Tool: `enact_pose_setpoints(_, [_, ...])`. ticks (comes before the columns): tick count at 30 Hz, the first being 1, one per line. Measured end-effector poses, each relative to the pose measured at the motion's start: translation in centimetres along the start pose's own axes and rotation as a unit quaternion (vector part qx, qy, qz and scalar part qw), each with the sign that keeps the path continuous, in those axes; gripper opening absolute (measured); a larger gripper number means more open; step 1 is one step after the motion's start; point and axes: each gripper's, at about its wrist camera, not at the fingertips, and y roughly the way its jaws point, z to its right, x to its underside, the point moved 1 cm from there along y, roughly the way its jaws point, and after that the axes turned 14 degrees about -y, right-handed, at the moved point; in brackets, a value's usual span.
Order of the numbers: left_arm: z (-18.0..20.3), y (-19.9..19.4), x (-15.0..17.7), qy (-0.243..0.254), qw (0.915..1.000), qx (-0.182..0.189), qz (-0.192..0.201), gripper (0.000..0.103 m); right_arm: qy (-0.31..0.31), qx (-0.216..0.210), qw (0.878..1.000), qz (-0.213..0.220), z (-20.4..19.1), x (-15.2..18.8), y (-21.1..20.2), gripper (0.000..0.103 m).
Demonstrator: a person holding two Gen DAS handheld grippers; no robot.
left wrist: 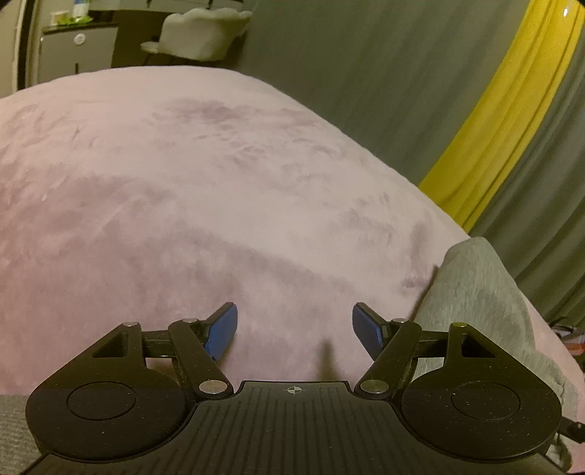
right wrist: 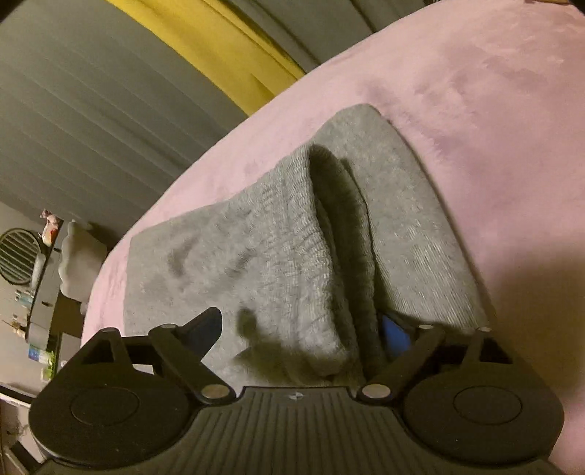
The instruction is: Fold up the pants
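Note:
The grey knit pants (right wrist: 256, 237) lie in a folded stack on the pink plush blanket (right wrist: 493, 109), with a loose raised fold running down the middle. My right gripper (right wrist: 301, 321) stands wide open just over the near end. The raised fold sits between its fingers, and the right blue pad (right wrist: 395, 336) is partly hidden beside the fold. In the left wrist view my left gripper (left wrist: 295, 314) is open above the bare blanket (left wrist: 182, 182) with nothing between its blue pads. One edge of the pants (left wrist: 471, 277) shows to its right.
Grey curtains (left wrist: 365, 91) with a yellow strip (left wrist: 493, 128) hang beyond the blanket's far edge. A white chair (left wrist: 197, 33) and a dark cabinet (left wrist: 76, 51) stand past the far left corner. A round vent (right wrist: 16, 255) and a cluttered shelf (right wrist: 40, 310) are at the left.

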Motion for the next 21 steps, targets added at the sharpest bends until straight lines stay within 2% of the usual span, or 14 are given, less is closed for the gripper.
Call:
enact_pose_setpoints(2, [0.0,0.0,0.0,-0.001,1.0,-0.001,-0.001,0.075,-0.01,-0.003,1.0,0.003,-0.1,0.0,0.2,0.086])
enact_pose_setpoints(3, [0.0,0.1,0.0,-0.001,1.0,-0.001,-0.001,0.075,-0.011,0.0,1.0,0.009,-0.2,-0.4,0.2,0.062])
enact_pose_setpoints(4, [0.0,0.2,0.0,-0.001,1.0,-0.002,-0.002,0.075,-0.011,0.0,1.0,0.013,-0.1,-0.5,0.0,0.045])
enact_pose_setpoints(8, [0.2,0.3,0.1,0.003,1.0,-0.002,-0.004,0.075,0.032,-0.036,0.999,0.012,1.0,-0.8,0.1,0.047])
enact_pose_setpoints(12, [0.1,0.4,0.1,0.003,1.0,-0.003,-0.006,0.075,0.065,-0.063,0.996,0.005,1.5,-0.7,1.2,0.069])
enact_pose_setpoints(14, [0.1,0.5,0.0,0.0,1.0,-0.004,-0.008,0.075,0.056,-0.049,0.997,-0.007,0.7,-1.2,1.8,0.07])
enact_pose_setpoints(15, [0.1,0.6,-0.1,0.0,1.0,-0.005,-0.008,0.075,0.044,-0.037,0.998,-0.011,0.0,-1.4,1.9,0.06])
enact_pose_setpoints(16, [0.1,0.6,-0.1,0.0,0.9999,-0.005,-0.009,0.075,0.029,-0.023,0.999,-0.012,-0.7,-1.6,1.8,0.041])
enact_pose_setpoints(21, [0.2,0.6,0.0,0.003,1.0,-0.005,-0.008,0.075,-0.011,-0.055,0.997,0.047,-4.9,-3.1,-2.1,0.037])
